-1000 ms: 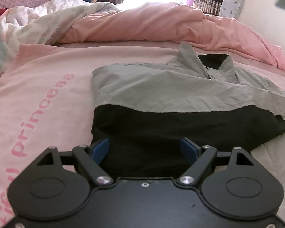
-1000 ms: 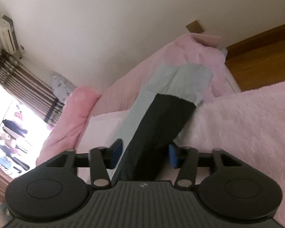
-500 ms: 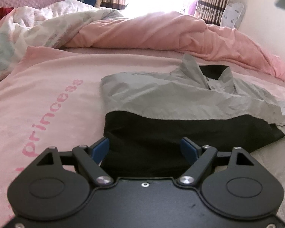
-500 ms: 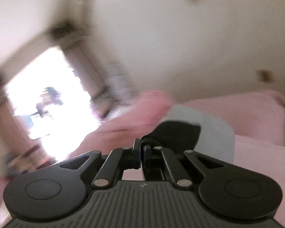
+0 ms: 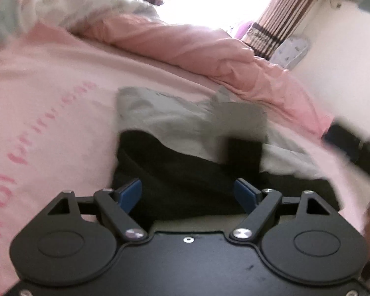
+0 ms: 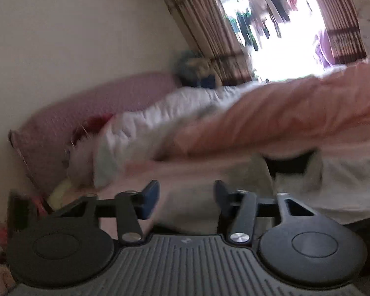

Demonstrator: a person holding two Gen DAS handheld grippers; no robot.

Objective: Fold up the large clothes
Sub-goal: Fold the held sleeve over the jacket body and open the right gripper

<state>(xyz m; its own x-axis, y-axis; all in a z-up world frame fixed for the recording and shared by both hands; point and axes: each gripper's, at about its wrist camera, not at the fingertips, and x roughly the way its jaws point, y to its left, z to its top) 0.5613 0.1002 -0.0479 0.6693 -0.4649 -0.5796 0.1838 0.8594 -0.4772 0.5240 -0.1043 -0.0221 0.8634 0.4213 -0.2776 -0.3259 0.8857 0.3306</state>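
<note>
We judged the grey-and-black shirt (image 5: 185, 128) light and limp, best pinched at a hem corner; left claw (image 5: 188, 194) released, right claw (image 6: 185, 197) opening, empty

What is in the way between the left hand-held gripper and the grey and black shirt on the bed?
Nothing visible. The left hand-held gripper hangs open right over the shirt's black part, with only air between its fingers and the cloth. The shirt lies on the pink blanket.
</note>
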